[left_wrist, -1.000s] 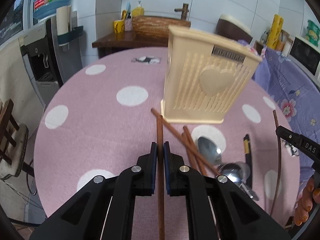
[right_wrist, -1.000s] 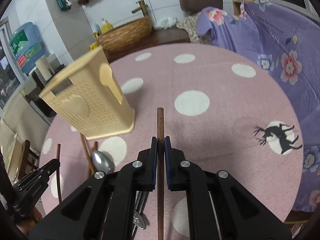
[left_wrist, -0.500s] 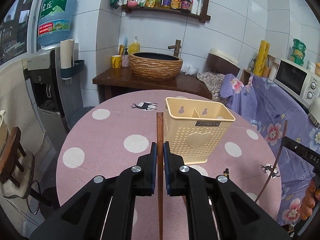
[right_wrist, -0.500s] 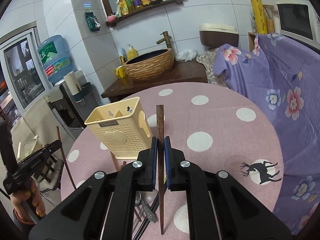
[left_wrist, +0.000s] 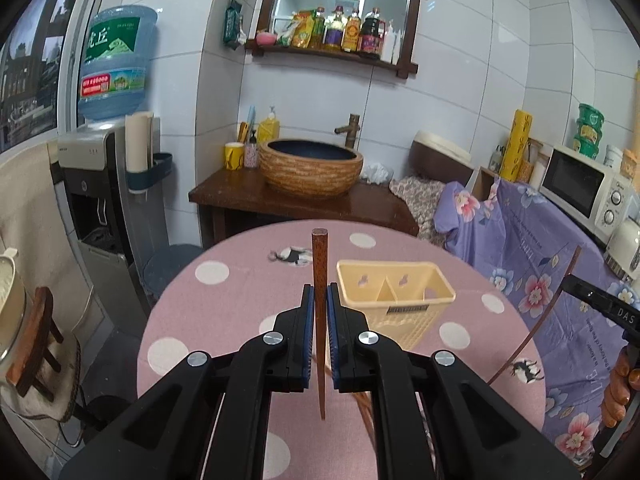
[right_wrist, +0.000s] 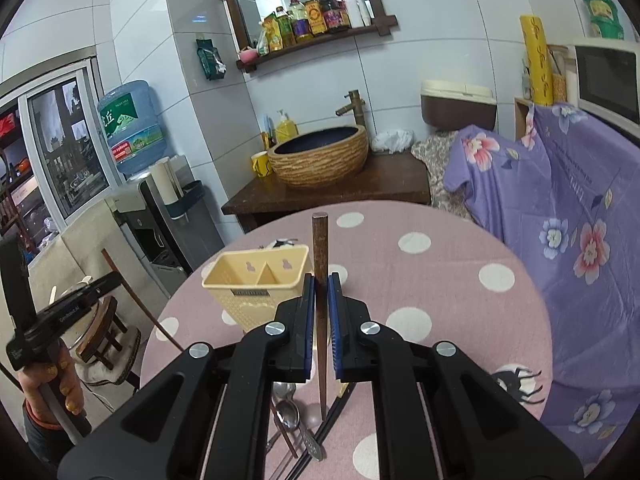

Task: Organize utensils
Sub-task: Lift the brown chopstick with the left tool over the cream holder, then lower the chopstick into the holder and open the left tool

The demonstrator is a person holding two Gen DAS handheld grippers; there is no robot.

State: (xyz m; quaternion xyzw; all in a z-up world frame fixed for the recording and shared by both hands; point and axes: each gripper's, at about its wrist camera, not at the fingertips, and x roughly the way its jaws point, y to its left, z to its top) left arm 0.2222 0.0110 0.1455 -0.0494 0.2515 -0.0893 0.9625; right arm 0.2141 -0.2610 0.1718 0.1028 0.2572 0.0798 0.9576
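Note:
My left gripper (left_wrist: 319, 300) is shut on a brown wooden chopstick (left_wrist: 319, 264) that stands upright between its pads, high above the pink dotted table (left_wrist: 240, 304). My right gripper (right_wrist: 319, 290) is likewise shut on a second brown chopstick (right_wrist: 321, 240). A cream two-compartment utensil holder (left_wrist: 394, 292) stands on the table, below and right of the left gripper and left of the right gripper (right_wrist: 256, 276). Spoons (right_wrist: 289, 414), dark chopsticks and another wooden chopstick lie on the table under the right gripper.
A purple floral cloth (right_wrist: 580, 240) covers furniture right of the table. Behind stand a wooden counter with a basin (left_wrist: 310, 166) and a water dispenser (left_wrist: 104, 160). A stool (left_wrist: 36, 344) sits at left. A hand (right_wrist: 48, 384) holds the other gripper's handle.
Both grippers have risen well above the table with their chopsticks and tilted up. The holder now appears smaller and lower, and the wall shelf has come into view.

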